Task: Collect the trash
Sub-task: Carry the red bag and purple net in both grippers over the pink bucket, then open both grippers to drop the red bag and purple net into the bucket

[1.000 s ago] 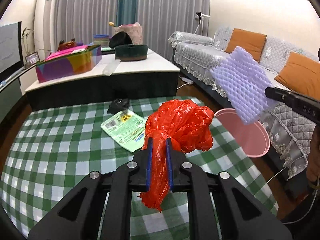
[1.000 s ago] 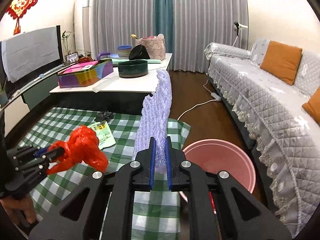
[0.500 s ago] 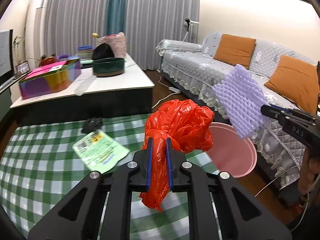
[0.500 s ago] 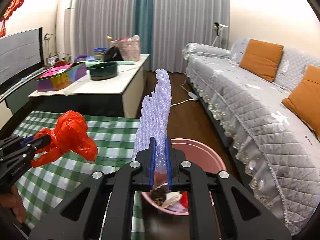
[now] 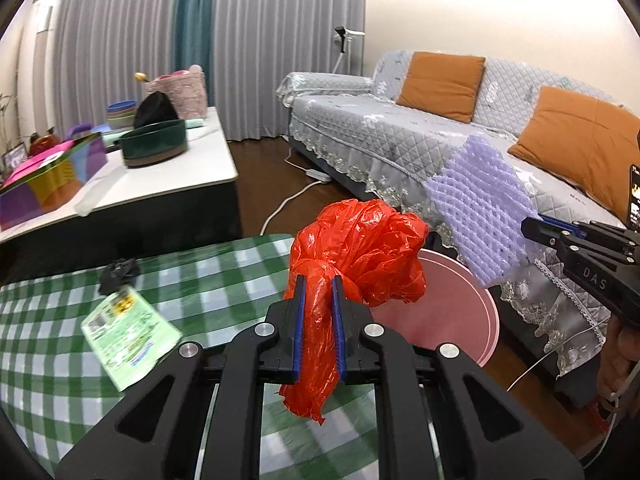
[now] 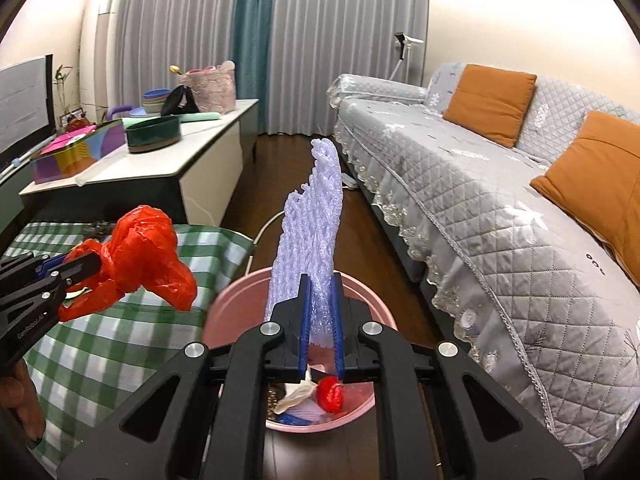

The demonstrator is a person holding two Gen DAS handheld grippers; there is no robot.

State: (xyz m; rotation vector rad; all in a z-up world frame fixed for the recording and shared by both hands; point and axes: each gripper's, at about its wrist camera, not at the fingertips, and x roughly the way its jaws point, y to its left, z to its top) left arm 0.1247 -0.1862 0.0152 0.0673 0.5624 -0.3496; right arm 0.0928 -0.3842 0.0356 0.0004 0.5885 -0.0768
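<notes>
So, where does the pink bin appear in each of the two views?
Left wrist: pink bin right of centre, partly behind the red bag.
Right wrist: pink bin at lower centre, under the purple foam net.
Shared landmark: green checked tablecloth beside it.

Seen along the right gripper [image 6: 320,320]: foam net [image 6: 310,232] clamped between its fingers, standing straight up at 12 o'clock, directly above the bin [image 6: 372,312]. Inside the bin, scraps of trash [image 6: 316,398] on the bottom. Bin on the floor [image 6: 288,184], just beside the worktop [image 6: 120,344] edge at 9 o'clock, sofa [image 6: 500,220] at 3 o'clock. Left gripper [image 6: 86,272] at 9 o'clock, over the worktop, with the plastic bag [image 6: 144,252] pinched and bunched toward the bin. Seen along the left gripper: on the worktop at 10 o'clock, a packet [image 5: 130,332]; behind it, a small object [image 5: 118,274]. Cabinet [image 5: 120,192] farther back at 11 o'clock, carrying a bowl [image 5: 154,148] and a box [image 5: 48,180].
</notes>
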